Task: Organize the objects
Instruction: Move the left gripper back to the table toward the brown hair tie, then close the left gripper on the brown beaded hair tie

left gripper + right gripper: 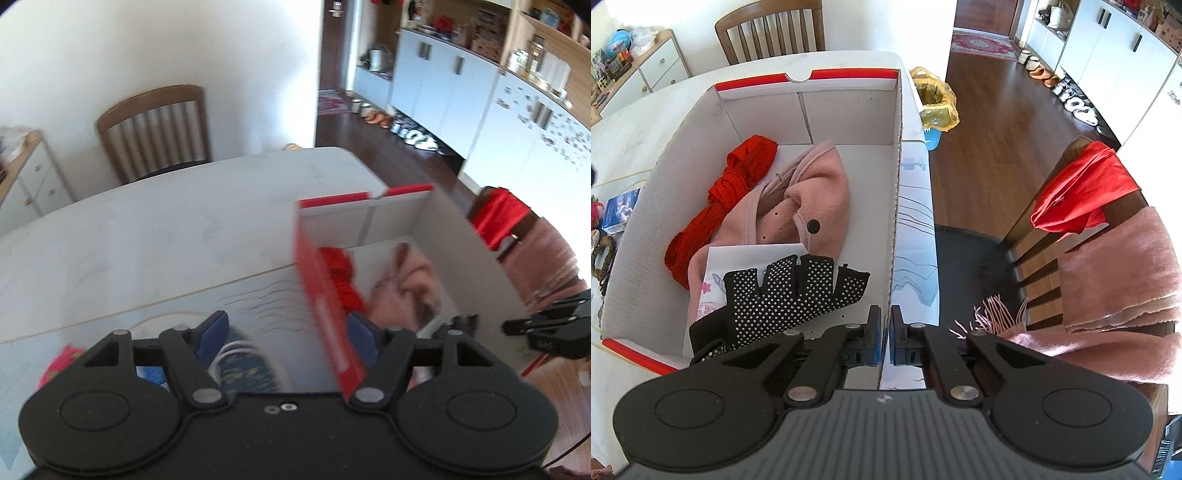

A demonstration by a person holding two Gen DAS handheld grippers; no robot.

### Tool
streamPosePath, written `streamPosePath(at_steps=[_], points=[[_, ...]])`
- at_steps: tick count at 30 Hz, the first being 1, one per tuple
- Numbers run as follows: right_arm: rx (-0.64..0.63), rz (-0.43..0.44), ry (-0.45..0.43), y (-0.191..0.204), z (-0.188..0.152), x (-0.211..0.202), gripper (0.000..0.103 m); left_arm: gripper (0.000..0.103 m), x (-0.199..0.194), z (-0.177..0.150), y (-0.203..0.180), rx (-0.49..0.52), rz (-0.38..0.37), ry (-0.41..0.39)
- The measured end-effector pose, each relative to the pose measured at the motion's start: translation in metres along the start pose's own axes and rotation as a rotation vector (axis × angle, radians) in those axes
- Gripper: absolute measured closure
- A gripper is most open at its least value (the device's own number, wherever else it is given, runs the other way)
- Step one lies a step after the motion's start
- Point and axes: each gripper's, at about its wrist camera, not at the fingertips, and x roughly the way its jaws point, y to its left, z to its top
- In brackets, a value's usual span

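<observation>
Right gripper (885, 339), bottom centre of the right wrist view: jaws pinching the right wall of the cardboard box (895, 192), one pad each side, probably steadying it while items go in. Box on the white table (639, 122), filling the left half of that frame.

Already inside: red knit piece (727, 192) at left, pink fleece garment (812, 199) in the middle, studded black glove (790, 291) nearest the camera, lying over a printed paper sheet (738, 262).

Left gripper (288, 332), lower centre of the left wrist view: jaws spread, nothing between the pads; red outer wall of the box just in front of the right pad. Frame blurred. Hovering over loose table clutter at lower left, likely hunting the next item; white cable (236, 350) under it.

Pink scarf (1115, 280) and red cloth (1086, 188) draped on chair at right, outside the box, maybe still to sort.
</observation>
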Motion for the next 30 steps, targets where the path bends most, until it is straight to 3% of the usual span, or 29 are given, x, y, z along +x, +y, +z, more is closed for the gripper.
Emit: streamPosePath(at_steps=[10,22,30], points=[[0.004,0.002,0.004,0.0,0.001,0.001,0.1,0.033,-0.013,-0.032,0.077,-0.123,0.095,0.03],[0.007,-0.005,0.006,0.002,0.001,0.0,0.101,0.034,0.02,-0.072,0.101,-0.131,0.116,0.104],[0.009,-0.006,0.009,0.001,0.001,0.0,0.101,0.055,0.059,-0.099,0.103,-0.142,0.152,0.189]])
